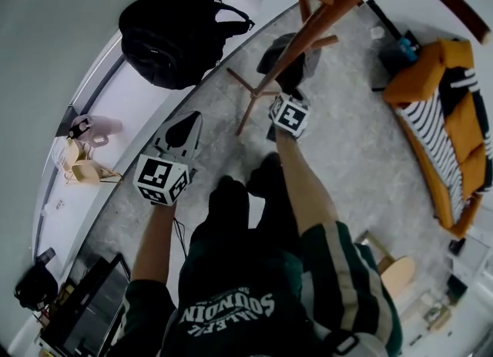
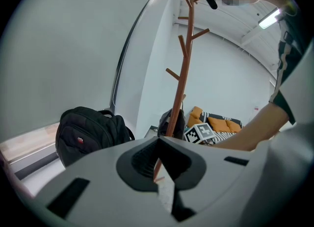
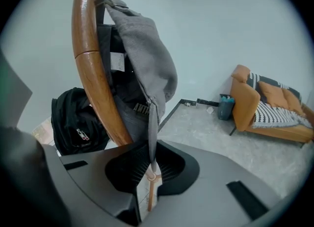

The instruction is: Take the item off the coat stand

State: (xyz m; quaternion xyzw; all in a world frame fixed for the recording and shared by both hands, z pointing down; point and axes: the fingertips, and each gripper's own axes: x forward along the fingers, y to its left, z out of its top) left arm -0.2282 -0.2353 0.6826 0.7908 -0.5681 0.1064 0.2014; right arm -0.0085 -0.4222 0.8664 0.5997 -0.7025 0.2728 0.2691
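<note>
A grey cap (image 3: 147, 59) hangs from a peg of the wooden coat stand (image 3: 93, 74). Its thin lower edge drops straight down between the jaws of my right gripper (image 3: 148, 164), which is shut on it. From the head view, the right gripper (image 1: 286, 89) reaches in at the stand's pole (image 1: 308, 24), where the cap (image 1: 289, 58) shows as a dark bundle. My left gripper (image 1: 185, 126) hangs back to the left, apart from the stand. It is shut with nothing in it (image 2: 158, 167), and the stand (image 2: 185, 74) rises beyond it.
A black backpack (image 1: 173, 28) sits on the white ledge by the wall, left of the stand. An orange sofa (image 1: 447, 116) with a striped cushion lines the right side. A small bin (image 3: 225, 107) stands beside the sofa. A wooden stool (image 1: 389, 271) is behind me on the right.
</note>
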